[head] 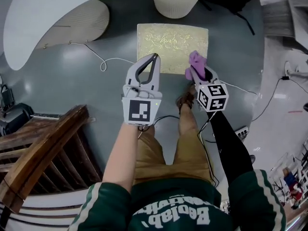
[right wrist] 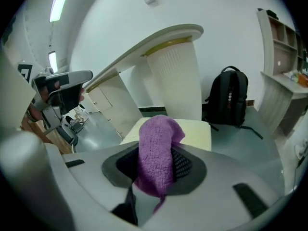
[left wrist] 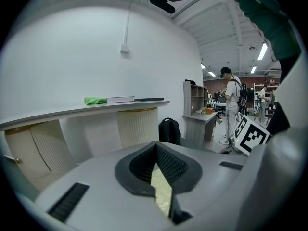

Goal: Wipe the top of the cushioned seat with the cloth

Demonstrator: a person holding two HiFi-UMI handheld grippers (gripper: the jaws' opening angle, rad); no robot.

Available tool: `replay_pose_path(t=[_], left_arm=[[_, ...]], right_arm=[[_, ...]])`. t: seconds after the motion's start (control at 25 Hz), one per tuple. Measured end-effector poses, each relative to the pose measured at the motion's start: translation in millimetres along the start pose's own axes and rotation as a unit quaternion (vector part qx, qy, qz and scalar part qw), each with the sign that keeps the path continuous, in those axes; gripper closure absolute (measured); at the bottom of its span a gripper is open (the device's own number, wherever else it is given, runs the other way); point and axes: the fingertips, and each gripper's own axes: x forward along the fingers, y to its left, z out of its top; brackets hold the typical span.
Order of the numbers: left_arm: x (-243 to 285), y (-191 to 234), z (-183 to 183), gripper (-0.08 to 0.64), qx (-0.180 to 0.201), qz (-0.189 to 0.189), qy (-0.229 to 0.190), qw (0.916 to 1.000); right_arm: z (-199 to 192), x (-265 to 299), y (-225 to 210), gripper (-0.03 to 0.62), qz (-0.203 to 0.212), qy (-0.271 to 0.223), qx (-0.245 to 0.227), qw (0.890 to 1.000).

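**A:** What might spoil the wipe from here?

**B:** Start at the cushioned seat (head: 172, 48). It stands on the grey floor (head: 96, 90) just ahead of the person's feet, in front of the curved white desk (head: 57, 18). The purple cloth (right wrist: 156, 153) is bunched into a narrow wad. I'd judge only a thin strip would meet the top, so whole patches could be missed.

**A:** And the grip itself?

**B:** The right tongs (head: 198, 76) are clamped on the cloth, with its upper end standing clear above the jaw tips. They are over the seat's near right corner, apparently above it rather than on it. Dragged across a textured cover, the wad could work loose. Pressed too low, the hard tips might scrape the fabric.

**A:** The other side?

**B:** The left tongs (head: 155, 57) are closed with nothing in them, over the near edge of the seat. They could get in the way of a wide sweep. Further out, a white cable (head: 103, 64) lies on the floor to the left, a snag if the person steps round.

**A:** How does the seat look?

**B:** It is square and flat-topped, pale gold with a faint raised pattern that catches the light. I can't make out any stain.
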Motion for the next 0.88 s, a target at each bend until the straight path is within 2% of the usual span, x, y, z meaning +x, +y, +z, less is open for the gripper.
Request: replay_pose_path(t=[0.12, 0.32, 0.48, 0.6, 0.72, 0.8, 0.88], left_arm=[[-29.4, 26.0, -11.5, 0.545, -0.009, 0.011, 0.004, 0.9999], [-72.5, 66.0, -28.5, 0.545, 0.012, 0.015, 0.010, 0.9998], [-101.9, 95.1, -42.8, 0.545, 0.001, 0.030, 0.016, 0.9994], [-117.0, 109.6, -52.3, 0.545, -0.001, 0.040, 0.023, 0.9990], [-122.4, 119.7, -59.5, 0.545, -0.002, 0.052, 0.028, 0.9983], [-123.9, 124.5, -63.3, 0.545, -0.003, 0.062, 0.031, 0.9976], [-123.2, 128.6, -68.2, 0.545, -0.007, 0.077, 0.035, 0.9964]], right_arm=[[-5.4, 12.9, 66.7, 0.463, 0.036, -0.003, -0.018, 0.999], [-6.4, 47.5, 171.1, 0.463, 0.100, -0.011, -0.041, 0.994], [-4.1, 72.9, 227.8, 0.463, 0.129, -0.019, -0.050, 0.990], [-1.8, 93.7, 240.2, 0.463, 0.126, -0.021, -0.054, 0.990], [-3.2, 123.9, 226.1, 0.463, 0.102, -0.007, -0.049, 0.994], [-13.5, 147.8, 206.6, 0.463, 0.071, 0.025, -0.061, 0.995], [-33.1, 168.5, 180.6, 0.463, 0.036, 0.074, -0.091, 0.992]])
